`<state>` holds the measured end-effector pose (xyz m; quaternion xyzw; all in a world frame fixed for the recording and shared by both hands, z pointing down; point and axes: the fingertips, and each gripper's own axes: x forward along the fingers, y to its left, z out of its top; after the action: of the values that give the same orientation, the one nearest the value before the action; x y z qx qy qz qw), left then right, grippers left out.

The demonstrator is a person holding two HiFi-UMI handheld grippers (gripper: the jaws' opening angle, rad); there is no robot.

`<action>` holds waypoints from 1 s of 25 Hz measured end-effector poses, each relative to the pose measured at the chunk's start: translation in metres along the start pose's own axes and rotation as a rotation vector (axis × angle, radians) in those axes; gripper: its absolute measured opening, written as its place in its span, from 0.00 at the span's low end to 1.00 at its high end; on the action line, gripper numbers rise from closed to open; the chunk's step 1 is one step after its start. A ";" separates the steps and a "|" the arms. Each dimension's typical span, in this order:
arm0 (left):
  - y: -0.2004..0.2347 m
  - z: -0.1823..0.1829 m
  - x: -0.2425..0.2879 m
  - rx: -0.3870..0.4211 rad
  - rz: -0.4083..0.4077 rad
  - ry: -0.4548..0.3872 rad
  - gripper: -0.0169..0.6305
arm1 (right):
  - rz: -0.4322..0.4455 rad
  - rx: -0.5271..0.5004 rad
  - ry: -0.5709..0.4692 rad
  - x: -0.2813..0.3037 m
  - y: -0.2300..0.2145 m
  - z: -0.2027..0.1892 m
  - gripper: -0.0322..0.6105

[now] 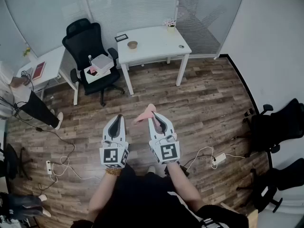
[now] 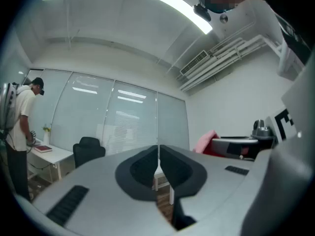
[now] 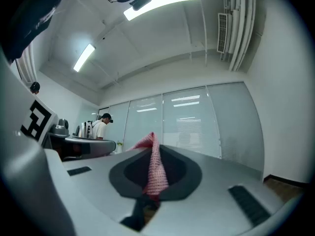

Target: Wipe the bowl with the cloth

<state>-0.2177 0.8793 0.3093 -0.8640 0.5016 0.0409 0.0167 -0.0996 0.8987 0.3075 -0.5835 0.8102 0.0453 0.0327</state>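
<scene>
Pointing forward: cloth (image 1: pixel 144 114) along right hand-held gripper (image 1: pixel 153 119)

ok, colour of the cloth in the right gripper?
The cloth is pink, a fine red-and-white weave; clearest in the right gripper view.

Head view looks steeply down onto the left gripper (image 1: pixel 118 118), right gripper (image 1: pixel 152 118) and floor (image 1: pixel 204 103); each gripper view sits close behind its own jaws, facing level ahead; both apparently share the glass wall (image 2: pixel 123 127)
</scene>
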 end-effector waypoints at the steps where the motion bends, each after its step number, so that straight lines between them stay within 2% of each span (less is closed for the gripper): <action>1: 0.000 -0.003 0.004 0.002 0.012 0.006 0.06 | 0.004 0.002 0.004 0.003 -0.003 0.000 0.07; 5: 0.005 -0.014 0.021 -0.010 0.045 0.024 0.05 | 0.042 0.001 0.017 0.015 -0.009 -0.007 0.08; 11: 0.036 -0.049 0.070 -0.051 0.031 0.059 0.05 | 0.063 0.004 0.059 0.061 -0.020 -0.037 0.08; 16: 0.064 -0.056 0.140 -0.052 -0.032 0.030 0.05 | 0.017 0.070 0.094 0.122 -0.064 -0.052 0.08; 22: 0.103 -0.048 0.222 -0.107 -0.133 0.025 0.05 | -0.038 0.059 0.171 0.207 -0.111 -0.069 0.08; 25: 0.127 -0.046 0.253 -0.091 -0.188 0.008 0.05 | -0.036 0.029 0.223 0.253 -0.116 -0.085 0.08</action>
<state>-0.2008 0.5945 0.3345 -0.9072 0.4162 0.0583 -0.0210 -0.0700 0.6146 0.3614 -0.5987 0.7989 -0.0319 -0.0485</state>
